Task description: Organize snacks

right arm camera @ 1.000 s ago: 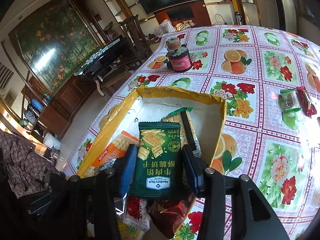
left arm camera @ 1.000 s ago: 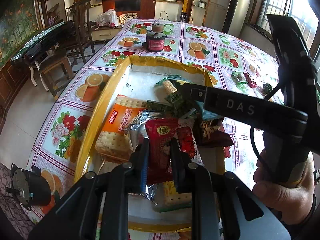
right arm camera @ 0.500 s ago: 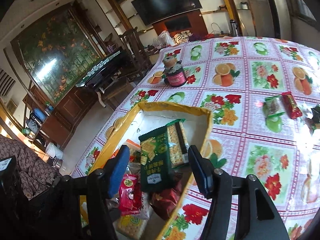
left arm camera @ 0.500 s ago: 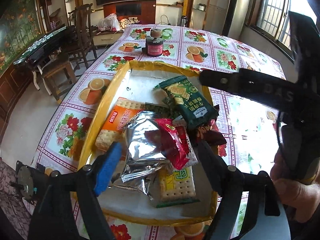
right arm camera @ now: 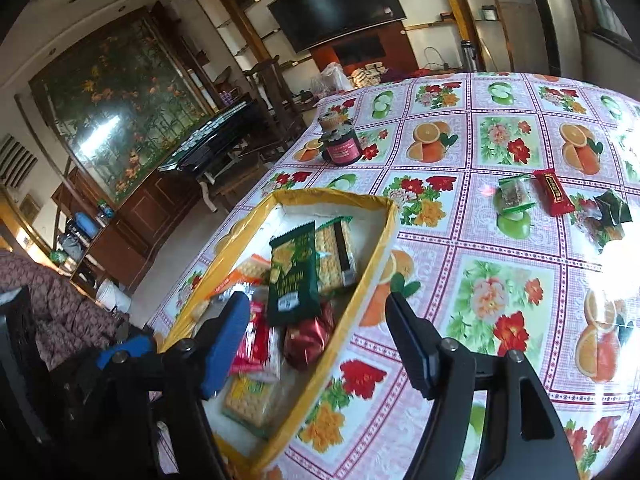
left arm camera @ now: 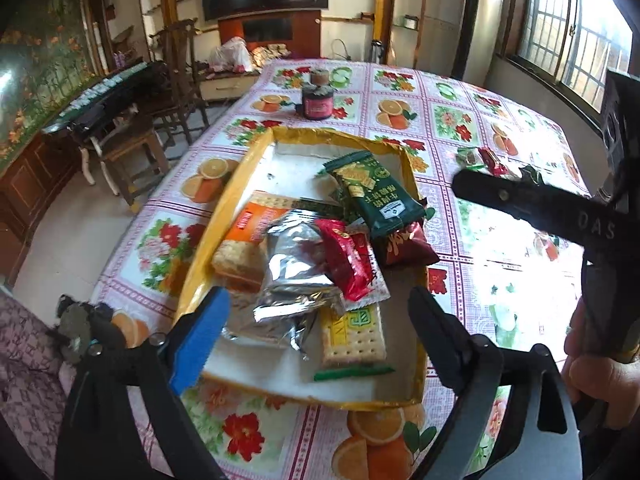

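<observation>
Left wrist view: a table (left arm camera: 400, 128) in a fruit-and-flower cloth carries a yellow-rimmed tray (left arm camera: 224, 216) at centre, piled with snack packets, a green packet (left arm camera: 376, 192) topmost toward 12 o'clock and a red packet (left arm camera: 348, 260) on a silver one. Left gripper (left arm camera: 316, 320) at 6 o'clock hangs above the pile, jaws wide and opening, nothing held. Right wrist view: right gripper (right arm camera: 320, 336) likewise opening and empty above the tray rim, loose sweets (right arm camera: 554, 192) at 2 o'clock.
</observation>
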The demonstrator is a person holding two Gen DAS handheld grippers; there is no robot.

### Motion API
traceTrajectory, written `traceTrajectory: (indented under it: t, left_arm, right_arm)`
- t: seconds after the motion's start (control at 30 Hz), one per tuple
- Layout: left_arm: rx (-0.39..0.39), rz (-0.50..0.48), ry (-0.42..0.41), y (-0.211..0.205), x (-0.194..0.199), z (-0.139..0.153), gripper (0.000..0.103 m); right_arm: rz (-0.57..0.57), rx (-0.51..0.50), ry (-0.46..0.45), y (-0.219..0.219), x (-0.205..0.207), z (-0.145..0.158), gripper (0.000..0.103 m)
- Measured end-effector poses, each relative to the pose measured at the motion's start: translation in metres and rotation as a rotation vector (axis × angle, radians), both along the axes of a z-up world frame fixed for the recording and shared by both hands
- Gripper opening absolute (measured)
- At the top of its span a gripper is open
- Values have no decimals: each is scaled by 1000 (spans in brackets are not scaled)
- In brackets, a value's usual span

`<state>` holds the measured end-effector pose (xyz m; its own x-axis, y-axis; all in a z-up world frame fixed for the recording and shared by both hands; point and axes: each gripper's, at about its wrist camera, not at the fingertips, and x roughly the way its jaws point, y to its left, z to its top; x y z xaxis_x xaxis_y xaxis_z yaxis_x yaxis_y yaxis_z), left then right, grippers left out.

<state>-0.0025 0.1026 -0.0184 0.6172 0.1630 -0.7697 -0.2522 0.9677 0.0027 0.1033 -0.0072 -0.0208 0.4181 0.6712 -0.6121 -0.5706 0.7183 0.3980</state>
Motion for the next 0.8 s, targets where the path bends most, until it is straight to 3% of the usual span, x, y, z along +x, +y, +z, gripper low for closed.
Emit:
traceTrajectory:
  t: [0.27, 0.57, 0.8]
  left_arm:
    - [52, 31, -31, -7, -22, 9, 97]
    - [70, 44, -54, -8, -48, 14, 98]
    - [73, 52, -48, -12, -72, 16, 98]
  right_arm:
    - [122, -38, -76, -9, -21, 1, 79]
    - [278, -75, -213, -5, -48, 6, 80]
    - [385, -112, -267, 0, -53, 7, 80]
